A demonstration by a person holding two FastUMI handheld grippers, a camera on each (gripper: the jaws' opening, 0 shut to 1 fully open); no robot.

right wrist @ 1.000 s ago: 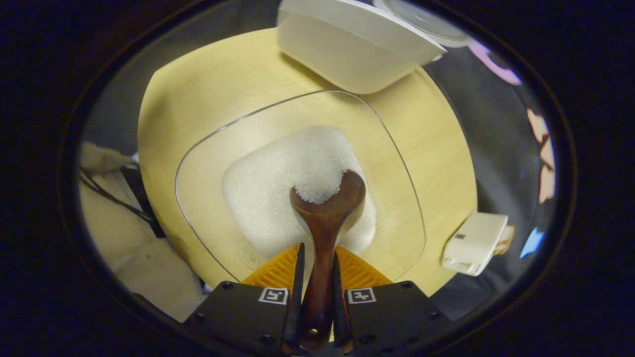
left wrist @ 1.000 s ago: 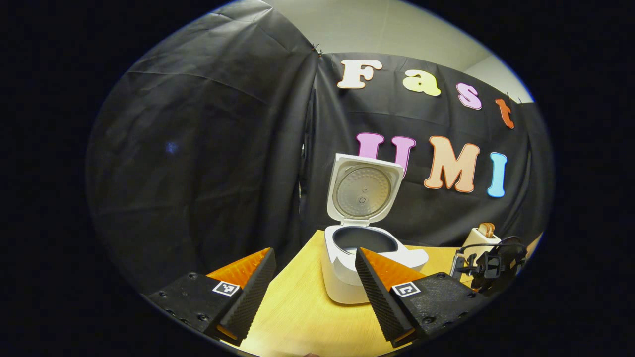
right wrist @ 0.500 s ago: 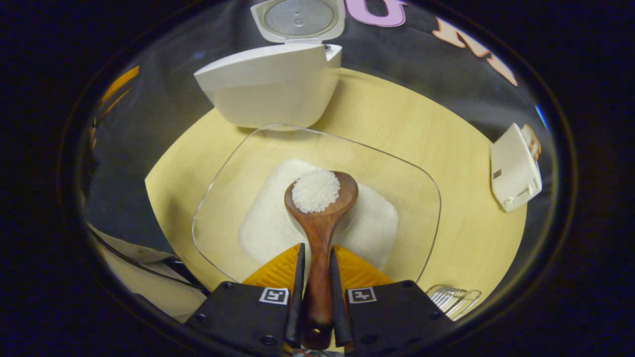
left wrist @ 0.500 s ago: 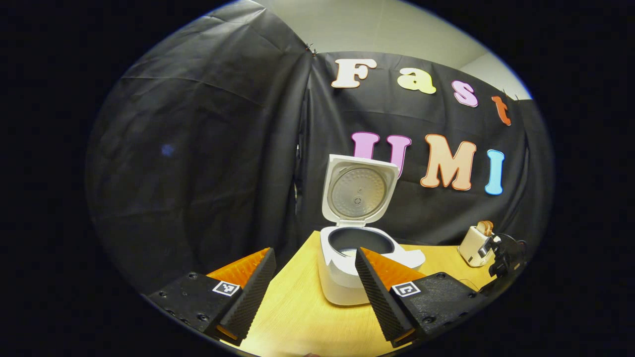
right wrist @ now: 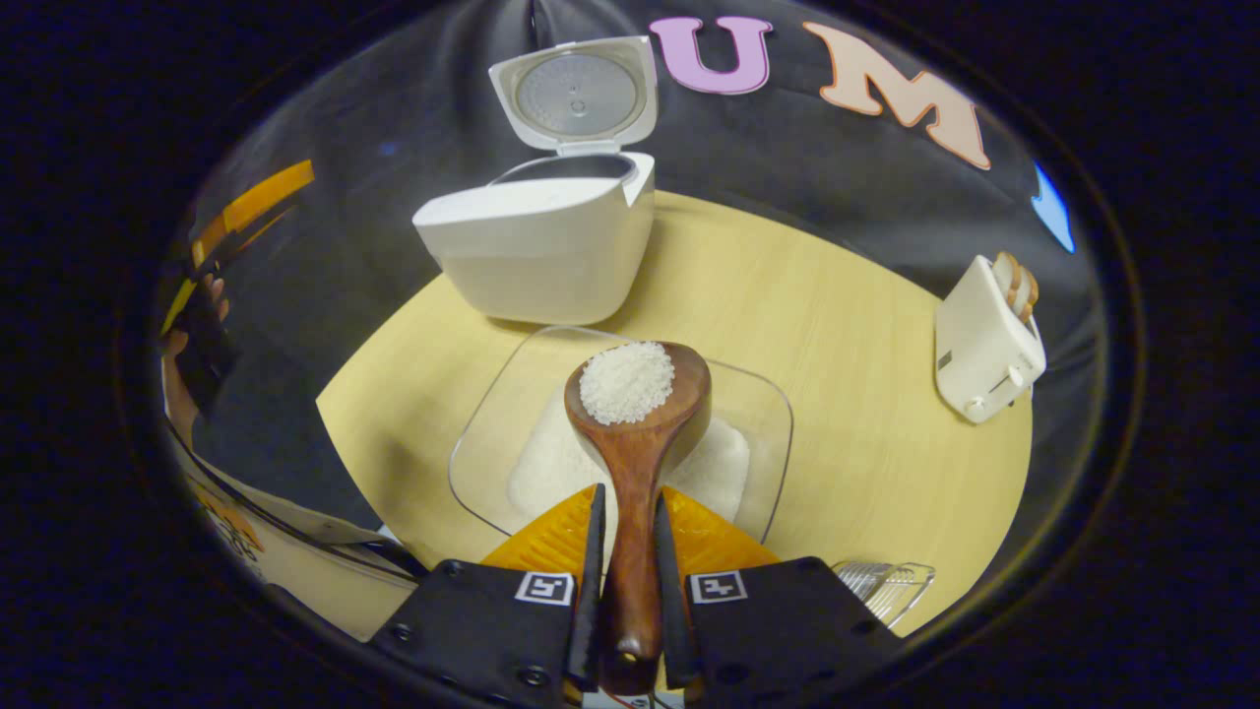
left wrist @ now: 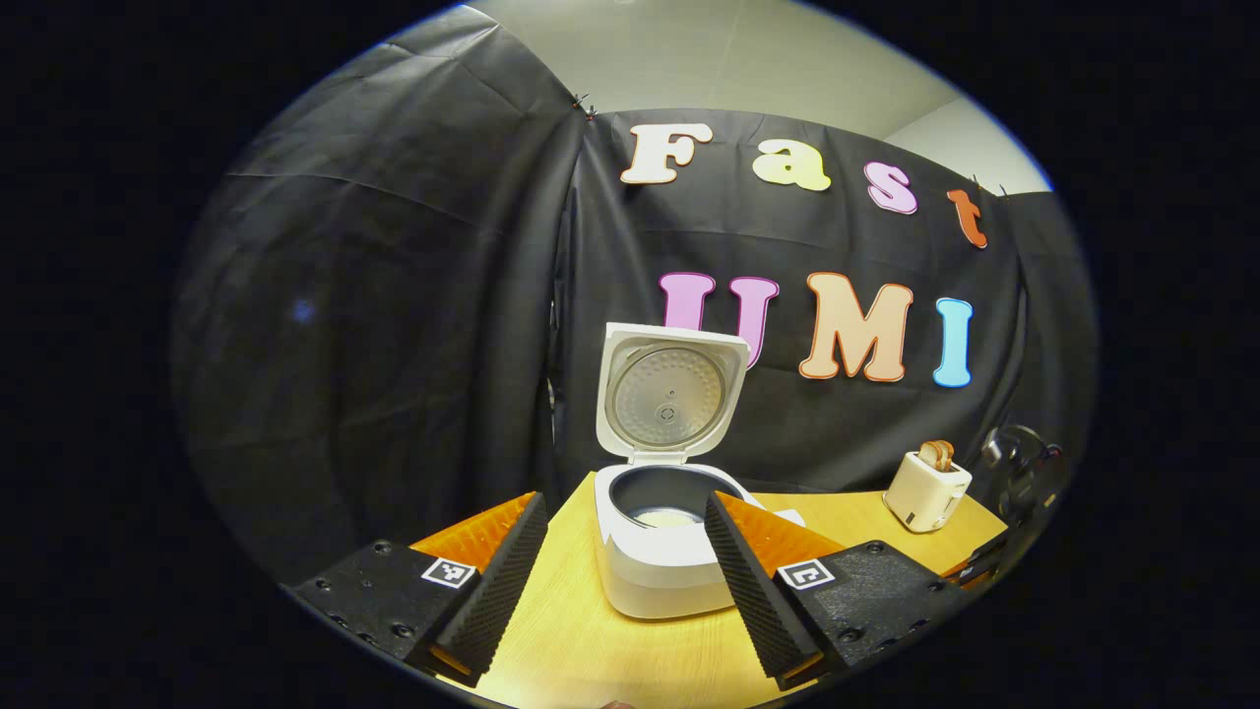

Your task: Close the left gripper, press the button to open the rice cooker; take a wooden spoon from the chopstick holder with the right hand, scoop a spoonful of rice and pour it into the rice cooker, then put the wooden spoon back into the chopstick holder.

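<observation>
right tool (right wrist: 626,551) is clamped on the handle of the wooden spoon (right wrist: 635,443), both fingers pressing its sides, the bowl of the spoon pointing forward and carrying a small heap of white rice (right wrist: 626,380). left tool (left wrist: 618,576) is held with its fingers spread wide apart and nothing between them; in the left gripper view it points toward the rice cooker. going from largest to smallest: the round, light wood worktop (right wrist: 847,394) carries everything. the white rice cooker (right wrist: 541,246) stands at the far left part of it in the right gripper view, its lid (right wrist: 576,96) swung up and standing upright behind the pot; in the left gripper view the dark inner pot (left wrist: 661,495) is seen with a pale patch at its bottom. just in front of the cooker lies a clear, shallow square dish (right wrist: 758,423) with a flat bed of rice in it, and the loaded spoon hangs above this dish, apart from the cooker. a white toaster (right wrist: 984,345) with bread slices in its slots sits at the right edge of the worktop, well apart from the cooker. a small clear holder with ribbed sides (right wrist: 886,583) lies at the near right edge, partly cut off by the tool. at the far left of the right gripper view a hand (right wrist: 192,335) holds the other tool.
</observation>
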